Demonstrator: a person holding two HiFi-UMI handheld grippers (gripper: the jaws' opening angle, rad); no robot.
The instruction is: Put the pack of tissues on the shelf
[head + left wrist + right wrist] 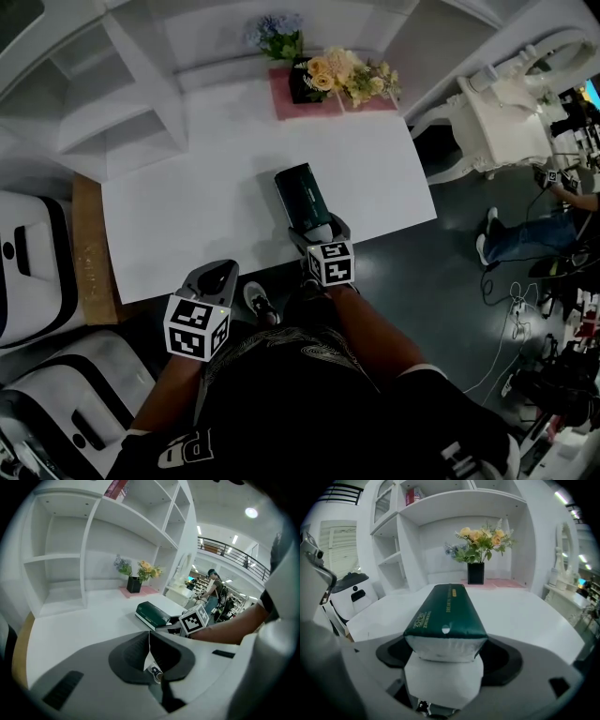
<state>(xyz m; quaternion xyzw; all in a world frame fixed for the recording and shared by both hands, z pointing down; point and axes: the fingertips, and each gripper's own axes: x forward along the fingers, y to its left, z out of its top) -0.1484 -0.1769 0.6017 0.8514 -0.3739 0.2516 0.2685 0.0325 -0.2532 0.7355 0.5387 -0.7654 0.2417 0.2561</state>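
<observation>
Left gripper (149, 641): jaws together, nothing between them; held at near edge of white table (187, 220), apart from pack. Right gripper (445, 656): jaws clamped on near end of green tissue pack (445, 609). Pack extends lengthwise away from gripper over tabletop, near front edge; whether it rests on surface or is lifted cannot be told. Beyond pack: black vase of flowers (476, 573) on pink mat (286, 103) at table's rear. Behind and to left: white shelf unit (61, 557), lower compartments empty.
</observation>
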